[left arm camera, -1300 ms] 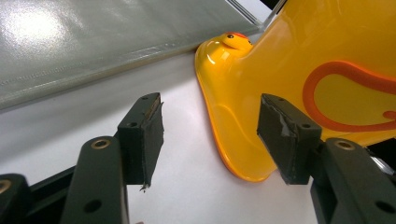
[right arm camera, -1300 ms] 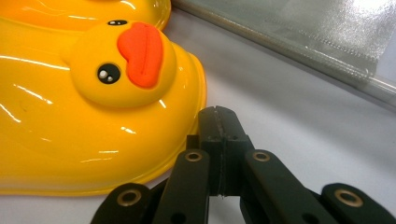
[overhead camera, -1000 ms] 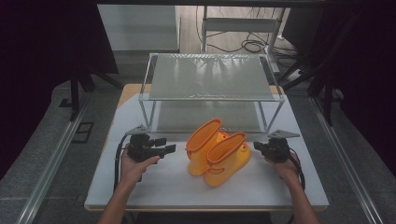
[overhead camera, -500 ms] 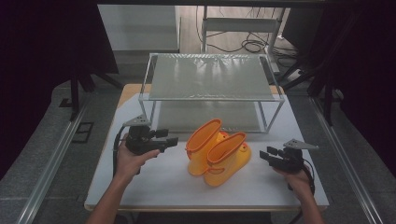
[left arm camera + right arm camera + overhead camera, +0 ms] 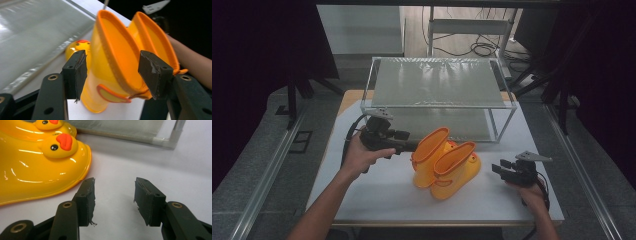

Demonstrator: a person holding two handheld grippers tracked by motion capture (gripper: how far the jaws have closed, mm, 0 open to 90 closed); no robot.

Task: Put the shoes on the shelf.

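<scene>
On the worktop (image 5: 377, 200), two boots (image 5: 444, 162) stand side by side near the middle, touching each other. Behind them stands a two-level shelf rack (image 5: 439, 82), its lower level near the boots' toes. The left hand-held gripper (image 5: 404, 141) hangs just left of the boots, at their openings. The right hand-held gripper (image 5: 498, 169) sits to their right, apart from them.

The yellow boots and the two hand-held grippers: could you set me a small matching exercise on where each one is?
Things:
1. yellow boots
2. left gripper
3. right gripper
4. wire shelf

Places:
A. at the back of the table
B. open, apart from the boots, jaws over bare tabletop
C. middle of the table, side by side
D. open, jaws at a boot's top

Pairs: 1-C, 2-D, 3-B, 4-A
</scene>
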